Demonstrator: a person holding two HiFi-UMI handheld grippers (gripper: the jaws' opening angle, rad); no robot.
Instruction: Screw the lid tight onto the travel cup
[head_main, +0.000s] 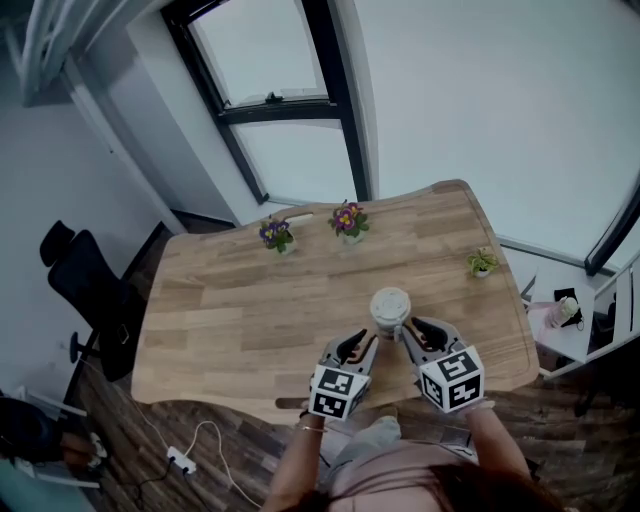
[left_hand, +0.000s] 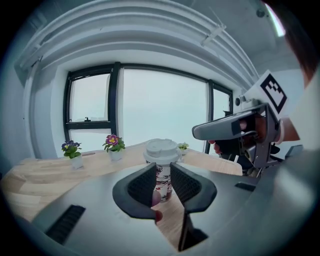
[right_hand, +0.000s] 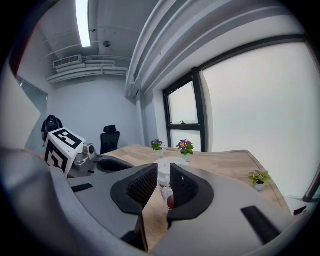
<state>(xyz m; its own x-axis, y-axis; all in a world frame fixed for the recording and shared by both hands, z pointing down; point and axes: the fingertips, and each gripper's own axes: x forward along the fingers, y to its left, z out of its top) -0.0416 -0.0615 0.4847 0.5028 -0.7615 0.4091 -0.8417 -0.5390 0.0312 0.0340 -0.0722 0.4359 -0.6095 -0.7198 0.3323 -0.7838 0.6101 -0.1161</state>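
The travel cup (head_main: 390, 320), printed and capped with a white lid (head_main: 390, 302), stands upright near the front edge of the wooden table (head_main: 250, 300). My left gripper (head_main: 362, 346) sits just front-left of the cup and my right gripper (head_main: 415, 332) just front-right, both pointing at it. In the left gripper view the lid (left_hand: 161, 149) rises above the jaws and the cup body (left_hand: 163, 181) shows through their narrow gap, beyond the tips. The right gripper view shows the same: the lid (right_hand: 166, 166) lies past the narrowly parted jaws. Neither pair of pads presses on anything.
Two purple flower pots (head_main: 276, 235) (head_main: 348, 220) stand at the table's far side, and a small green plant (head_main: 482, 262) at its right edge. A black office chair (head_main: 85, 290) stands left of the table. A power strip (head_main: 182, 462) lies on the floor.
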